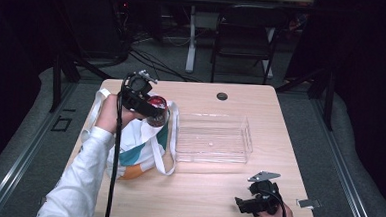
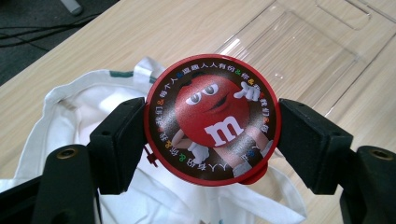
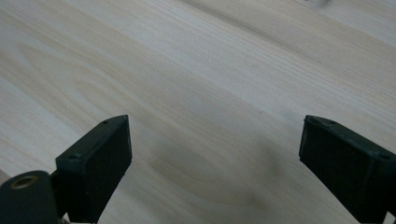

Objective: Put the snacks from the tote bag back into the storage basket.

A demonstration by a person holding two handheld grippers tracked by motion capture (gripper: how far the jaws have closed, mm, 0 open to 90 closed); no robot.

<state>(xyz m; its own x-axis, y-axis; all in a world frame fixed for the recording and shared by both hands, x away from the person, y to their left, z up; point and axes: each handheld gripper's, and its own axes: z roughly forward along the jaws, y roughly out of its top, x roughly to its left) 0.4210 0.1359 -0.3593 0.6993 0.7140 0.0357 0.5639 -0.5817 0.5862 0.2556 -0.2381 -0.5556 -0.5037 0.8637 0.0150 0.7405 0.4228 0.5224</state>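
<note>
Left gripper [image 2: 212,140] has its jaws clamped on the red-lidded jar [image 2: 212,120], pads on opposite sides of the lid rim, held above the white tote bag [image 2: 70,107] with the clear tray [image 1: 213,138] just beside it. Right gripper [image 3: 215,158] idle over bare table [image 3: 196,70] at the near edge, jaws wide, nothing between. Risk: I'm gripping a round, smooth lid edge only, so the jar could rotate or slip out if I tilt, and drop back into the bag. Bag handles [image 1: 158,157] lie loose nearby and could snag. Lid shows the red M&M's character with a white "m", ringed by small Chinese text I can't read reliably.
</note>
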